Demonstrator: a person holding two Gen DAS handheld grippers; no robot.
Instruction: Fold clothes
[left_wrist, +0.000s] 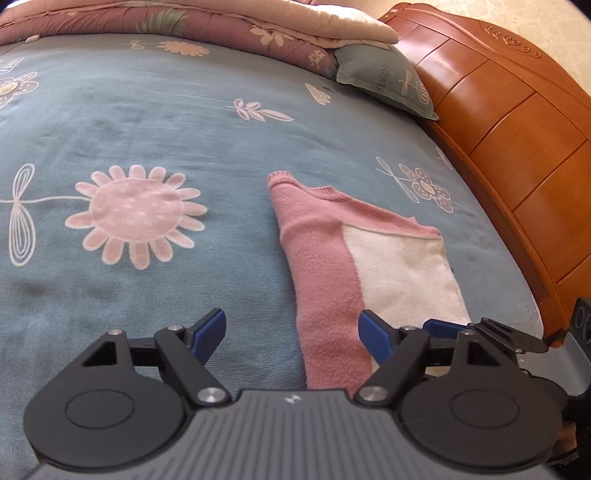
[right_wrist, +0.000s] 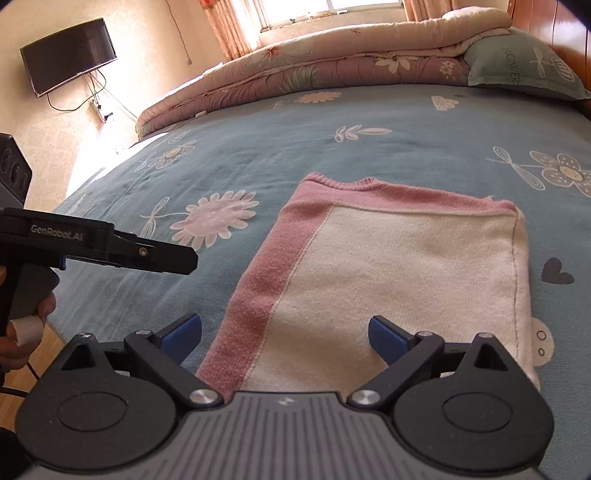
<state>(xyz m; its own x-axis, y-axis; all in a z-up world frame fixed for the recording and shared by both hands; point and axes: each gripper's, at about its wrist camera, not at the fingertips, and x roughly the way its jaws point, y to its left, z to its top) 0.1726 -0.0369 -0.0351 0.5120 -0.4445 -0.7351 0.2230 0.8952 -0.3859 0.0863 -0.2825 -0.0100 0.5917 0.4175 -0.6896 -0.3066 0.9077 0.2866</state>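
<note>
A pink and white sweater (left_wrist: 332, 251) (right_wrist: 388, 277) lies folded into a flat rectangle on the blue flowered bed sheet (left_wrist: 147, 122) (right_wrist: 369, 155). Its pink strip runs along the left side and the far edge, and the neck rib is at the far corner. My left gripper (left_wrist: 291, 328) hangs open over the pink strip's near end, its blue pads off the cloth. My right gripper (right_wrist: 284, 328) stands open above the near edge, with nothing pressed between its pads. The left gripper's body (right_wrist: 110, 247) shows from the side in the right wrist view.
A wooden headboard (left_wrist: 517, 129) runs along the right side. A blue-green pillow (left_wrist: 384, 81) (right_wrist: 524, 70) and a folded quilt (left_wrist: 184, 18) (right_wrist: 332, 55) lie along the bed's far side. A TV (right_wrist: 68, 48) hangs on the wall. A hand (right_wrist: 22, 332) holds the left gripper's grip.
</note>
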